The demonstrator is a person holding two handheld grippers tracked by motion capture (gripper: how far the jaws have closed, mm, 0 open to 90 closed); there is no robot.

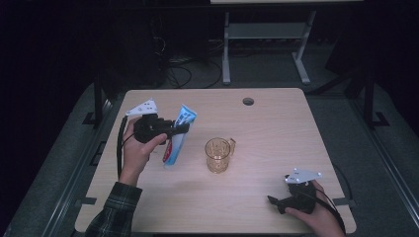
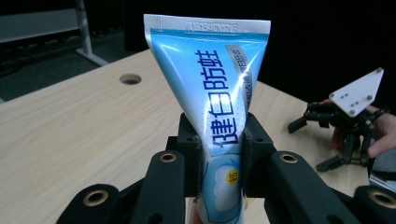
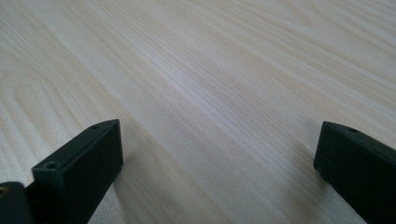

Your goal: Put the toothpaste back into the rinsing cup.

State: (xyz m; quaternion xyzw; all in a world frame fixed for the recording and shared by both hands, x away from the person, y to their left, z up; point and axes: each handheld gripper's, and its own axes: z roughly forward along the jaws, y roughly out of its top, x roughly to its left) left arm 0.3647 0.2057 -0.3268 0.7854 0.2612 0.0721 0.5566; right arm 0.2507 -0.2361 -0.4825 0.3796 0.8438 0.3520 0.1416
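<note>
While the left tool is clamping the toothpaste tube around its middle, crimped flat end up and cap end down near the bench, the grip is looking deliberate: a mid-body pinch keeps the soft laminate tube from folding. In the left gripper view the jaws are pressing both sides of the tube, glossy blue-white film denting slightly. Likely it's heading for the amber glass mug, which is standing upright just right of the tube, ribbed, handle facing right. The right tool is resting at the near right on the pale woodgrain, jaws spread wide, gripping nothing; probably parked clear.
</note>
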